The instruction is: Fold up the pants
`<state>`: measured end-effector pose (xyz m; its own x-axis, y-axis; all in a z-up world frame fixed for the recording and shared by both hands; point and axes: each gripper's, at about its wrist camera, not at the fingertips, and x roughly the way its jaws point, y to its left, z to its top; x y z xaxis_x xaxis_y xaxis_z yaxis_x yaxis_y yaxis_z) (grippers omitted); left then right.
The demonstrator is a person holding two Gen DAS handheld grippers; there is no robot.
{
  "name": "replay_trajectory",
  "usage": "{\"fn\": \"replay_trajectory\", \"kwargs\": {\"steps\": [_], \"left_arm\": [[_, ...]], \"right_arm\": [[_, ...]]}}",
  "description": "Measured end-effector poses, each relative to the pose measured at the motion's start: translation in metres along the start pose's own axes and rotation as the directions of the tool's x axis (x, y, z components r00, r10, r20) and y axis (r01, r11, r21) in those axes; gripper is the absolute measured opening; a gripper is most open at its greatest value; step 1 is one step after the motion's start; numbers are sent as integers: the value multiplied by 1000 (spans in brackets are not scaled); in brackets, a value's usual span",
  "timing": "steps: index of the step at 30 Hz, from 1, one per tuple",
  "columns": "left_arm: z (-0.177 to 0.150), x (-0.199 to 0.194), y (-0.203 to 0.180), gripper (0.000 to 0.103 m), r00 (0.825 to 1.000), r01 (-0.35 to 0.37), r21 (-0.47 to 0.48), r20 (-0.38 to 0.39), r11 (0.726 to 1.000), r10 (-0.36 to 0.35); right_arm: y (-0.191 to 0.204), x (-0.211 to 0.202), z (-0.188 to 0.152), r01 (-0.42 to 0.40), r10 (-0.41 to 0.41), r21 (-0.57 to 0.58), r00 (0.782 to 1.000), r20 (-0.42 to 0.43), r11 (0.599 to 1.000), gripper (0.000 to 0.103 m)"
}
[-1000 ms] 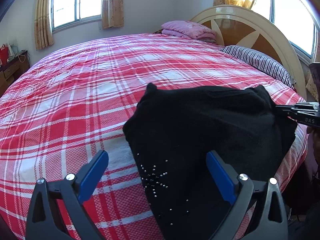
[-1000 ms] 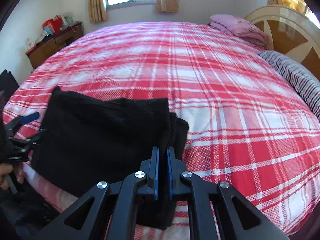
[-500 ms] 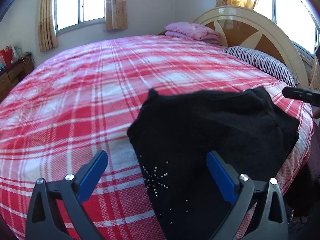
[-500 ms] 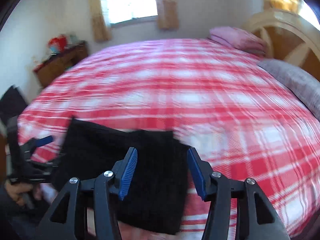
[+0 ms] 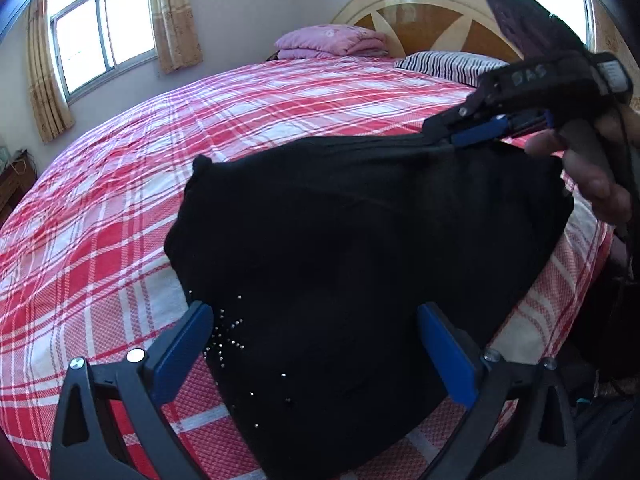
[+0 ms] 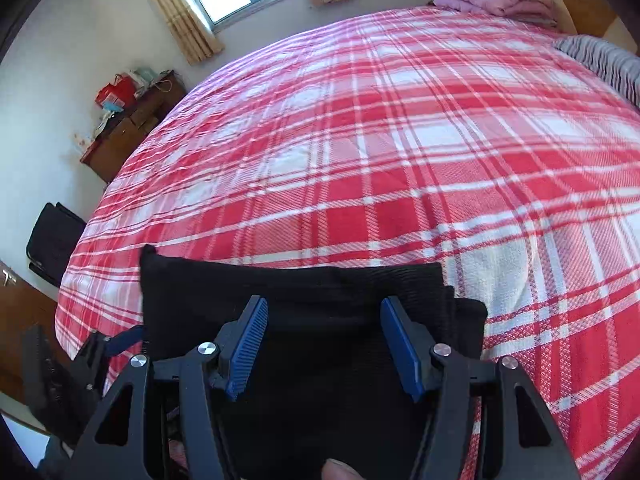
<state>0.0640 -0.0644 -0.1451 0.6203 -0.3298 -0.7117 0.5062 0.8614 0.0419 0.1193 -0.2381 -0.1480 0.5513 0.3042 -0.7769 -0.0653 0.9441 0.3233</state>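
Observation:
The black pants (image 5: 360,248) lie folded into a compact stack near the bed's front edge, with small silver studs on the near corner; they also show in the right wrist view (image 6: 312,312). My left gripper (image 5: 316,344) is open and empty, its blue pads just above the stack's near side. My right gripper (image 6: 324,344) is open and empty over the stack's right part. In the left wrist view it (image 5: 472,136) hovers at the stack's far right edge.
The bed has a red plaid sheet (image 6: 400,140). A pink folded blanket (image 5: 332,40) and a striped pillow (image 5: 448,64) lie by the wooden headboard (image 5: 420,20). A wooden dresser (image 6: 132,120) stands by the far wall.
My right gripper opened, let go of the pants' edge and lifted above the stack. My left gripper stayed open and tilted slightly.

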Motion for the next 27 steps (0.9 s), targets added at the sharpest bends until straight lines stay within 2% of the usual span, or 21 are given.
{"fn": "replay_trajectory", "kwargs": {"steps": [2, 4, 7, 9, 11, 12, 13, 14, 15, 17, 19, 23, 27], "left_arm": [[-1, -7, 4, 103, 1000, -7, -19, 17, 1000, 7], [0, -13, 5, 103, 999, -14, -21, 33, 1000, 14], [-1, -13, 0, 103, 999, -31, 7, 27, 999, 31], [-3, -9, -2, 103, 1000, -28, 15, 8, 1000, 27], [-5, -7, -3, 103, 1000, -14, 16, -3, 1000, 14], [-6, -6, -3, 103, 1000, -12, 17, -5, 1000, 12], [-6, -6, -1, 103, 1000, -7, 13, -3, 1000, 7], [-7, -6, 0, 103, 1000, -3, 8, -3, 1000, 3], [-7, -5, 2, 103, 1000, -2, 2, -4, 1000, 2], [-7, -6, 5, 103, 1000, 6, -11, 1, 1000, -6], [-5, -9, 8, 103, 1000, -5, -21, 5, 1000, 5], [-1, -16, 12, 103, 999, -32, -43, 35, 999, 34], [1, -15, 15, 103, 999, -35, -53, 31, 998, 37]], "right_arm": [[20, -8, 4, -19, 21, -52, 999, 27, 998, 61], [45, -14, 10, -134, 138, -110, 990, 26, 985, 61], [81, -2, 17, -313, 312, -165, 950, -33, 935, 62], [96, 19, 19, -374, 358, -167, 926, -118, 912, 62], [97, 55, 22, -348, 325, -105, 927, -187, 932, 62], [93, 70, 23, -303, 281, -82, 936, -214, 949, 62], [86, 89, 23, -188, 165, -80, 959, -231, 979, 62], [80, 95, 24, -151, 131, -81, 968, -215, 985, 62], [75, 95, 24, -172, 156, -65, 968, -198, 983, 62], [66, 84, 24, -208, 201, -18, 963, -181, 978, 62], [57, 57, 21, -215, 212, -12, 970, -124, 977, 62], [38, -2, 5, -143, 142, -60, 990, -14, 988, 64], [23, -38, -32, -134, 135, -101, 991, 4, 986, 68]]}}
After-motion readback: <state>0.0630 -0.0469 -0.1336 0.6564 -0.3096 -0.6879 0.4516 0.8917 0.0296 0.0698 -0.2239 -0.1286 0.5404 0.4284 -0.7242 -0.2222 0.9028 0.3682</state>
